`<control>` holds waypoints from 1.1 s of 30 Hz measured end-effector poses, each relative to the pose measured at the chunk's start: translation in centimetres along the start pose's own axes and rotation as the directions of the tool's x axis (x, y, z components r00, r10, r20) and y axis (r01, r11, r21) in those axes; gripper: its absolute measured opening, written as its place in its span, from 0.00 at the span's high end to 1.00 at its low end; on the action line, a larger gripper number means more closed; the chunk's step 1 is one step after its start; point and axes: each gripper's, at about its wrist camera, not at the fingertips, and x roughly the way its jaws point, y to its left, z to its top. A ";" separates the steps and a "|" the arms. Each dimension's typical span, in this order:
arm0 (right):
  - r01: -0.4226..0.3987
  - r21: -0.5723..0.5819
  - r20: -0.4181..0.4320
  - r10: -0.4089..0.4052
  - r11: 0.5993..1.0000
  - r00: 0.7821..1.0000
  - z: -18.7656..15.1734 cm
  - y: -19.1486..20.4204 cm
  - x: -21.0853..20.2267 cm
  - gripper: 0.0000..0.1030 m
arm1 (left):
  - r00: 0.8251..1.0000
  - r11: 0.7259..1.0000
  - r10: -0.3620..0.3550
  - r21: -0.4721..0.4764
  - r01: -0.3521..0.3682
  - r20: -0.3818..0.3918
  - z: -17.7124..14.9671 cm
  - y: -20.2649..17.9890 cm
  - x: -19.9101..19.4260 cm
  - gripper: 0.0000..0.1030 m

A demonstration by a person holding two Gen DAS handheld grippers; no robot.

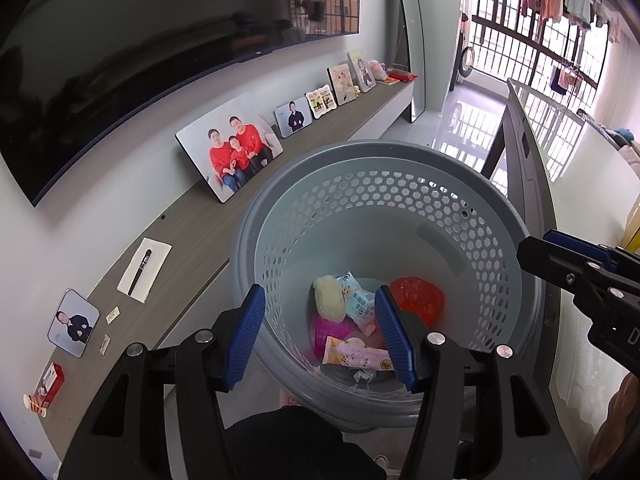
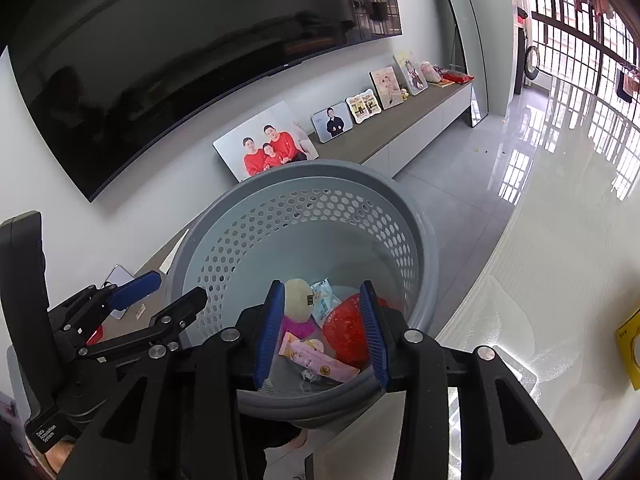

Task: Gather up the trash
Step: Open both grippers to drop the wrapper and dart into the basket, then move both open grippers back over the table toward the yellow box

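A grey perforated basket point(image 1: 400, 208) stands on the floor just beside a long wooden shelf point(image 1: 192, 240), and the trash lies on its bottom: a cream fluffy ball point(image 1: 329, 298), a pale blue wrapper point(image 1: 358, 300), a crumpled red bag point(image 1: 418, 296), a pink packet point(image 1: 356, 358) and a magenta piece point(image 1: 328, 332). Both grippers hang over the rim, pointing down into it. The left gripper point(image 1: 320, 340) has its blue pads apart with nothing between them; the right gripper point(image 2: 322, 336), at three o'clock from it, is likewise parted and empty. On the shelf at nine o'clock lie a pen point(image 1: 140, 272) on paper and a red box point(image 1: 50, 386); framed photos point(image 1: 232, 152) lean at eleven o'clock under a dark television point(image 1: 140, 60).
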 end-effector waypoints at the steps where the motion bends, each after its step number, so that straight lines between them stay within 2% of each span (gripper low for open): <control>1: -0.002 0.000 0.001 0.002 1.000 1.000 0.0 0.0 0.0 0.62 | 1.000 1.000 -0.001 0.000 0.001 0.001 0.0 0.0 -0.2 0.45; 15: -0.015 0.031 0.046 0.014 0.999 0.999 -0.3 -0.3 -2.3 0.58 | 1.000 1.000 -0.014 -0.004 0.014 0.024 -0.1 -0.6 -2.3 0.41; 22: -0.009 0.048 0.082 0.005 0.999 0.997 -1.2 -0.8 -4.7 0.48 | 0.998 1.000 -0.016 0.012 0.015 0.054 -0.2 -1.2 -4.3 0.38; 28: 0.018 0.098 0.103 -0.028 0.995 0.994 -2.9 -2.7 -7.3 0.45 | 0.996 0.998 -0.046 0.046 0.043 0.074 -0.2 -3.0 -5.7 0.32; 33: 0.076 0.141 0.124 -0.094 0.987 0.988 -4.7 -5.1 -10.2 0.43 | 0.992 0.993 -0.089 0.084 0.082 0.086 -0.2 -5.8 -6.4 0.28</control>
